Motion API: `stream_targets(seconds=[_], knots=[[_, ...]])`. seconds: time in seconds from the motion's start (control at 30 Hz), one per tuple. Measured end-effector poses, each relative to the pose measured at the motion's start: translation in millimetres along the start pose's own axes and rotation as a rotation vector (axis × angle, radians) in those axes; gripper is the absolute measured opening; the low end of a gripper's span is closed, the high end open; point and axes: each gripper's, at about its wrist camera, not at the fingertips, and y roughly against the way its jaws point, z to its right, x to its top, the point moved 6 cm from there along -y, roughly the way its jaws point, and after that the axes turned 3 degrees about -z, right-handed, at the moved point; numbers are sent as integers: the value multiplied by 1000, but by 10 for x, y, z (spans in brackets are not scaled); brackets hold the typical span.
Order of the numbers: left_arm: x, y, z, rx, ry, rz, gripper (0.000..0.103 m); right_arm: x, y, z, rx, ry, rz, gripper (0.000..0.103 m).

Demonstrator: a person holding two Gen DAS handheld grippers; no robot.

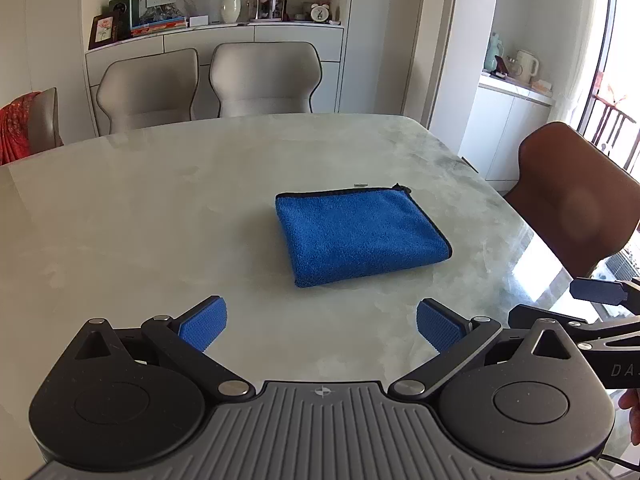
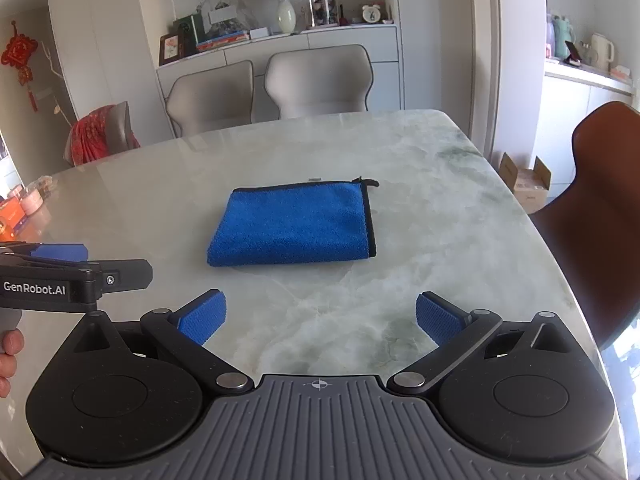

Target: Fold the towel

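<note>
- One large marble table fills most of both views; its top is pale grey-green and shiny.
- Two light grey chairs stand side by side at the far edge of the table, and behind them is a white sideboard with a vase, books and a small clock on top.
- A brown chair stands at the right side of the table.
- The left gripper hovers over the near part of the table with its jaws spread wide and nothing between the blue pads. In the right wrist view it shows only at the left edge, from the side.
- The right gripper is also wide apart and holds nothing; its blue pads are clear of the cloth. It is just to the right of the left gripper.
- The blue towel lies flat near the middle of the table, folded into a thick rectangle with a black border along its far and right edges. It is ahead of both grippers and touches neither of them.
- A very small pale object lies on the table just beyond the far edge of the towel; I cannot tell what it is.
</note>
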Motion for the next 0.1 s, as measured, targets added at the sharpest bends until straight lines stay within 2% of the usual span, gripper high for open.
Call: stream_targets(seconds=[0.1], knots=[[34, 14, 29, -13, -11, 18, 103, 8, -18, 13, 9, -9, 0, 102]])
